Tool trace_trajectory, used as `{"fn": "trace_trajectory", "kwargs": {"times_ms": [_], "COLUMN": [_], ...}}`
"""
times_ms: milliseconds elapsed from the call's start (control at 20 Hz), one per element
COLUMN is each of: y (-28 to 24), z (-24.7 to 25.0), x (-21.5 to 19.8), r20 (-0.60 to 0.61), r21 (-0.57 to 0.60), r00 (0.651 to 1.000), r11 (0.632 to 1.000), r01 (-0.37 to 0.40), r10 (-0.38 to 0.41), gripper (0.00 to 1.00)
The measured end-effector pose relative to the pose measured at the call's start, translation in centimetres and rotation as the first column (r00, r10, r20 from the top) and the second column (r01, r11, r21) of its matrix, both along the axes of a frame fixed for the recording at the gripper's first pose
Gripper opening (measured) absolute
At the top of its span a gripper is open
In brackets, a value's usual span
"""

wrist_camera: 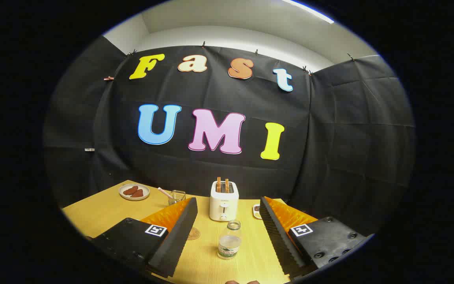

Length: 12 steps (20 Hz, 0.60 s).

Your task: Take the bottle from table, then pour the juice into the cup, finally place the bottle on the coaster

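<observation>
A small clear bottle (pixel 229 240) with an open neck and a pale label stands upright on the wooden table (pixel 105 213), between my two fingers and a little ahead of their roots. My gripper (pixel 229 207) is open wide, its ribbed black pads on either side of the bottle and not touching it. A round woven coaster (pixel 193 233) lies just left of the bottle, partly hidden by the left finger (pixel 179 232). A clear glass cup (pixel 176 196) with a pink straw stands farther back on the left, beyond the left fingertip.
A white toaster (pixel 223 201) with two slices sticking up stands right behind the bottle. A plate (pixel 134 192) with brown food sits at the far left corner. A small dish (pixel 257 211) peeks out by the right finger. The table's back edge meets the black cloth wall.
</observation>
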<state>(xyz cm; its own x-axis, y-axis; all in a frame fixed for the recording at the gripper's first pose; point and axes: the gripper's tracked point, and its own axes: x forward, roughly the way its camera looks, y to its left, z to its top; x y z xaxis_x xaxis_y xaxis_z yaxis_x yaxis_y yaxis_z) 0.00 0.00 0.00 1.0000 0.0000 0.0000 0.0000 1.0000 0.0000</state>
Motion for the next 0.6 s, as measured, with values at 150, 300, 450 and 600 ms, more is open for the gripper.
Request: {"fn": "trace_trajectory", "kwargs": {"times_ms": [150,300,450,600], "y": [0.3,0.5,0.6,0.9], "z": [-0.2,-0.3,-0.7,-0.8], "x": [0.3,0.6,0.9,1.1], "r20": [-0.004,-0.009,-0.019,-0.022], "r21": [0.004,0.018,0.025,0.027], "r00": [1.0,1.0,1.0,1.0], "r11": [1.0,1.0,1.0,0.999], "r01": [-0.009,-0.013,-0.014,-0.02], "r10": [0.009,0.013,0.015,0.02], "gripper": [0.98,0.97,0.97,0.98]}}
